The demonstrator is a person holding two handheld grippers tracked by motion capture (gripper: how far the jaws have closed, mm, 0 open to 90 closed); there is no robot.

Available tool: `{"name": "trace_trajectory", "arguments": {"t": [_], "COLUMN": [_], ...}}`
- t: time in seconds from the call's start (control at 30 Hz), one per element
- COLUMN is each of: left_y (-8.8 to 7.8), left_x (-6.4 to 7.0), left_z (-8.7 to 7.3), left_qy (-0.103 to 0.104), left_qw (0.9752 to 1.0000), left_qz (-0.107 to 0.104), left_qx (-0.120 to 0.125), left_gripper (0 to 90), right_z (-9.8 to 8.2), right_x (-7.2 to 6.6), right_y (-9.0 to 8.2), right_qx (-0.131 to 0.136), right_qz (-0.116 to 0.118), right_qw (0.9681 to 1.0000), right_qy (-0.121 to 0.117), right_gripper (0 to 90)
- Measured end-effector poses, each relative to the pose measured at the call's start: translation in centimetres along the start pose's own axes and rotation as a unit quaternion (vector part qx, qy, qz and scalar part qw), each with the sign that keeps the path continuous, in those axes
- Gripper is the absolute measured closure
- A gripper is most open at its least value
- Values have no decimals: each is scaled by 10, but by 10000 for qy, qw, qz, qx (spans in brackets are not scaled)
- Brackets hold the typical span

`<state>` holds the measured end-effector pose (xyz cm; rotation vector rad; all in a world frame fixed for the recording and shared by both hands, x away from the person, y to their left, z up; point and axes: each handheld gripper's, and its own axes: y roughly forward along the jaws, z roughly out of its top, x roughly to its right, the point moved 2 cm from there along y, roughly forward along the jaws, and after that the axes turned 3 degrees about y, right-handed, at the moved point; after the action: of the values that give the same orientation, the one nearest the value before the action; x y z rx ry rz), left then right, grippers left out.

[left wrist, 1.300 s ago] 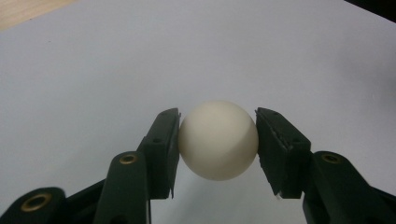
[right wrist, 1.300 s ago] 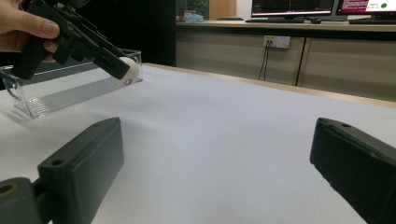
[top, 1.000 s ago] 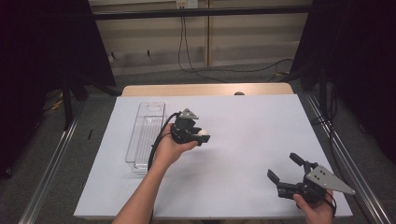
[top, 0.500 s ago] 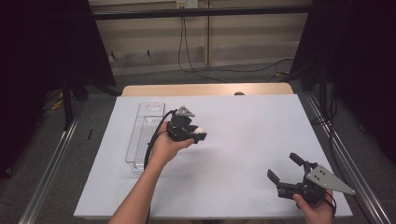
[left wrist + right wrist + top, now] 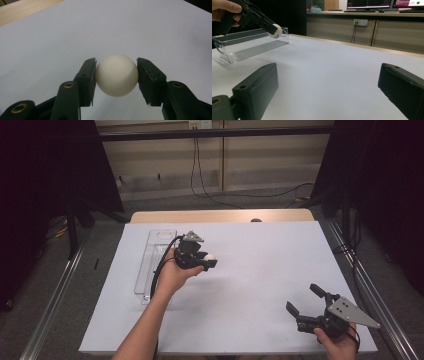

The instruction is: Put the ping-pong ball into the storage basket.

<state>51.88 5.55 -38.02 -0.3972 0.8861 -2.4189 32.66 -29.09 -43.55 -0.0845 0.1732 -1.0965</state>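
Note:
A white ball [image 5: 116,75] is clamped between the two black jaws of my left gripper [image 5: 116,75], both pads pressing on its sides. In the high view the left gripper [image 5: 207,260] hovers over the white sheet just right of a clear plastic tray [image 5: 150,265], with the ball [image 5: 209,257] at its tip. From the right gripper view the ball [image 5: 276,30] hangs in front of the tray [image 5: 249,47]. My right gripper [image 5: 306,301] rests near the table's front right corner, jaws wide apart with nothing between them, as the right gripper view [image 5: 328,82] also shows.
A white sheet [image 5: 250,270] covers the table, with a wooden strip [image 5: 220,216] at the far edge. Metal rails [image 5: 55,295] run along both sides. Cables hang on the wall behind.
The left hand with the ball has shifted slightly up and away, toward the tray's far half. The right gripper has stayed where it was.

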Motion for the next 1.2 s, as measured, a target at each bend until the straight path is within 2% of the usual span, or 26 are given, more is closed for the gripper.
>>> {"name": "trace_trajectory", "arguments": {"t": [0.17, 0.43, 0.47, 0.53, 0.57, 0.6, 0.63, 0.73, 0.8, 0.9, 0.93, 1.0, 1.03, 1.2], "left_y": [-3, -6, -6, -8, -8, -9, -10, -12, -14, -17, -16, -19, -19, -21], "left_x": [-2, -6, -6, -8, -8, -9, -10, -12, -13, -15, -16, -16, -17, -20], "left_z": [1, 1, 2, 2, 2, 2, 2, 3, 4, 4, 4, 4, 4, 5], "left_qy": [25, -75, -111, -62, -121, -100, -101, -163, -157, -142, -196, -205, -209, -222], "left_qw": [10000, 10000, 9999, 9999, 9999, 9999, 9999, 9998, 9998, 9997, 9996, 9997, 9995, 9996], "left_qz": [34, 47, 75, 123, 87, 63, 127, 132, 112, 201, 183, 153, 215, 197], "left_qx": [-25, -17, 52, -23, 30, -58, -52, 26, -49, -45, 28, -62, -26, 10], "left_gripper": [512, 512, 512, 512, 512, 513, 512, 512, 512, 512, 512, 512, 512, 512], "right_z": [0, 0, 0, 0, 0, 0, 0, 0, 0, 0, 0, 0, 0, 0], "right_x": [0, 0, 0, 0, 0, 0, 0, 0, 0, 0, 0, 0, 0, -1], "right_y": [0, 0, 0, 0, 0, 0, 0, 0, 0, 0, 0, 0, 0, 0], "right_qx": [-6, 6, 4, 13, 13, 9, 7, 7, -9, -11, -16, -2, -9, -2], "right_qz": [15, 14, 13, 8, 11, 12, 14, 13, 26, 22, 27, 20, 21, 5], "right_qw": [10000, 10000, 10000, 10000, 10000, 10000, 10000, 10000, 10000, 10000, 10000, 10000, 10000, 10000], "right_qy": [-8, 3, 1, -9, -13, -10, -2, -2, -5, -4, 5, 3, 11, 34], "right_gripper": [24, 24, 24, 24, 24, 25, 24, 24, 25, 25, 24, 25, 24, 24]}}
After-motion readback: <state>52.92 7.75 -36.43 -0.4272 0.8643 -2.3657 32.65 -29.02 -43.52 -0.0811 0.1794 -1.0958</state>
